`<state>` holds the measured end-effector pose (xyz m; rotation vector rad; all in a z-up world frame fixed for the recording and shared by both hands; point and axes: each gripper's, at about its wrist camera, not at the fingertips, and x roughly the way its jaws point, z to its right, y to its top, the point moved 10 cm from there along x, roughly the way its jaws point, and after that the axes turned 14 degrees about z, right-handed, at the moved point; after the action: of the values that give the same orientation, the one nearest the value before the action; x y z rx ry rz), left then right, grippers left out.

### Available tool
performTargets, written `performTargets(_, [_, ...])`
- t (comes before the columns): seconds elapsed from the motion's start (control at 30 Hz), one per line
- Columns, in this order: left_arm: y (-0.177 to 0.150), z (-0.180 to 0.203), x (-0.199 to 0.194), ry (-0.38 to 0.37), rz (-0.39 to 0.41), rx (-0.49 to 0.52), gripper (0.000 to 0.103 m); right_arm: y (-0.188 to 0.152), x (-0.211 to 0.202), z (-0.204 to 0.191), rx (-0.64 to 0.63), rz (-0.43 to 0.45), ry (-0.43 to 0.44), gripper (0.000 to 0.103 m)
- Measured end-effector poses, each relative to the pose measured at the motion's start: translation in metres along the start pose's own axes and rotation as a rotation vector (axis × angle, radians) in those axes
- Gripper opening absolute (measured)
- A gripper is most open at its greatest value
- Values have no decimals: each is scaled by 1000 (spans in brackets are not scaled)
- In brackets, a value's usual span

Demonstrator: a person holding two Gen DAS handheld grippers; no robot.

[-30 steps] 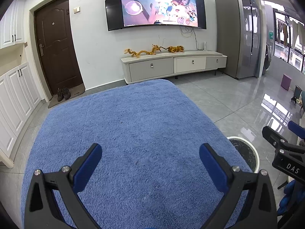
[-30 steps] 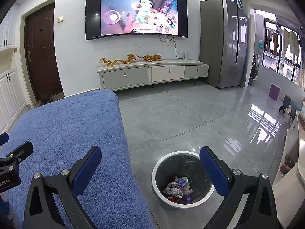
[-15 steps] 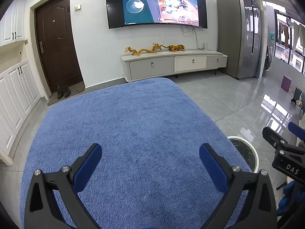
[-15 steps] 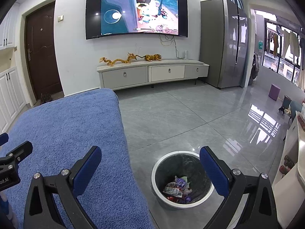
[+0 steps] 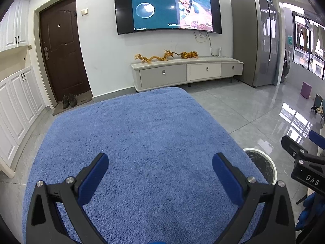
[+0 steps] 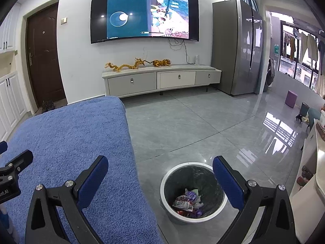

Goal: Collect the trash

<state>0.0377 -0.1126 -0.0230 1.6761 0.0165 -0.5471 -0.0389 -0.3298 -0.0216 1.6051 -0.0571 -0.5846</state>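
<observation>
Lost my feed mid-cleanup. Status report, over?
Left gripper open, empty, over blue mat. Right gripper open, empty, beside trash bin. Wrappers already in bin. No trash visible on mat; nothing in the way.

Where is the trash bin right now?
In the right wrist view, the bin stands on the grey floor just right of the blue rug, below the open right gripper.

The left tongs [image 5: 160, 174] and right tongs [image 6: 160, 174] have black frames and deep blue pads. The counter [image 5: 142, 142] wears a plain mid-blue fluffy cover. The bin [image 6: 193, 217] has a white rim and a dark lining, with purple, red and white wrappers [image 6: 187, 202] inside. The floor [image 6: 203, 126] is glossy grey tile. The door [image 5: 61, 50] is dark brown.
</observation>
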Motion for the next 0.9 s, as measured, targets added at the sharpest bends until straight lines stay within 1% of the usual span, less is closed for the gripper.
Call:
performTargets(0.17, [2, -1, -4, 12, 20, 10, 103, 1, 0, 0, 0, 3, -1, 103])
performTargets(0.9, [2, 1, -8, -1, 13, -2, 103, 1, 0, -2, -6, 5, -2, 103])
